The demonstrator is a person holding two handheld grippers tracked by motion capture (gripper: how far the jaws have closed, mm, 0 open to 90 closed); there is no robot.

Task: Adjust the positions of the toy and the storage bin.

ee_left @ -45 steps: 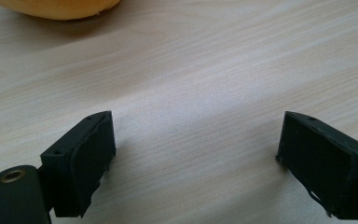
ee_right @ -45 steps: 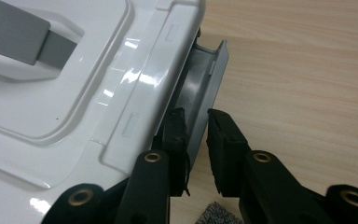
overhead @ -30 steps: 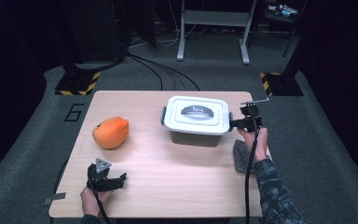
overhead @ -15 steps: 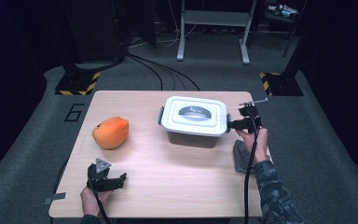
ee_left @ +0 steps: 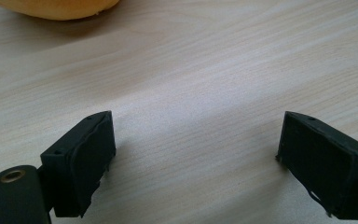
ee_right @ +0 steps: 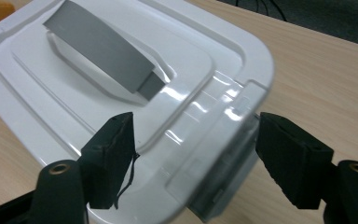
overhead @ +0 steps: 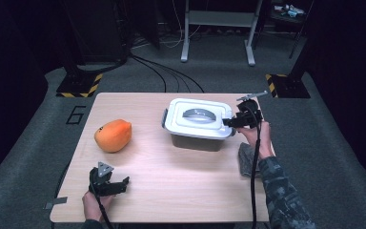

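Box: a white lidded storage box point(overhead: 198, 123) sits toward the far right of the wooden surface point(overhead: 171, 191), its long side facing the person, so the latch end comes within easy reach of the right hand.
Lid: the lid point(ee_right: 121, 70) lies flat on the box, with the grey carry handle point(ee_right: 100, 51) folded down into its recess, which keeps it out of the way of work at the rim.
Latch: the clear end latch point(ee_right: 223, 154) at the lid's short edge stands between the right jaws, tilted out from the box wall (probably released, though I cannot tell whether it is fully free).
Right gripper: the right gripper point(overhead: 232, 122) is at the box's right end, aimed along the lid; its jaws have just been opening and now stand apart on either side of the latch, pads not pressing on it.
Left gripper: the left gripper point(overhead: 108, 183) rests low at the near left of the surface, jaws spread wide with nothing but bare wood between them, seemingly parked while the right hand works.
Orange thing: a rounded orange object point(overhead: 113, 135) lies left of the box, well apart from it, likely waiting to go inside.
Cloth: a grey folded cloth point(overhead: 246, 160) lies by the right forearm, near the surface's edge.
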